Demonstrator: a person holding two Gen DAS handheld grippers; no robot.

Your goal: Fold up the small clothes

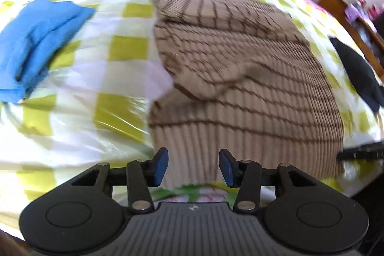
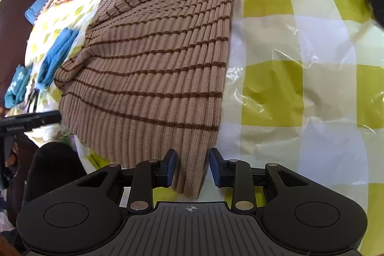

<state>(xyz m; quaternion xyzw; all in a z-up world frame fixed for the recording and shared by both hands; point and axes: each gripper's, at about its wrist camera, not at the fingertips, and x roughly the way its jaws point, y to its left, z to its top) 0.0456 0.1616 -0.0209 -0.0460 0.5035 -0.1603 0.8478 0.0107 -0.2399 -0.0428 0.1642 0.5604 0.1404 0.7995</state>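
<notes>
A tan ribbed sweater with thin brown stripes (image 1: 240, 78) lies on a bed with its sleeves folded in over the body; it also shows in the right wrist view (image 2: 153, 68). My left gripper (image 1: 193, 166) is open, its blue pads on either side of the sweater's ribbed hem. My right gripper (image 2: 193, 166) is open, its pads astride the hem's near right corner (image 2: 192, 174). The left gripper's tip shows at the left of the right wrist view (image 2: 31, 121).
The bed has a yellow-green and white checked cover (image 2: 300, 78) under clear plastic. Folded blue clothes (image 1: 36, 40) lie left of the sweater. A black garment (image 1: 357, 68) lies at the right. Wooden furniture (image 1: 355, 20) stands beyond the bed.
</notes>
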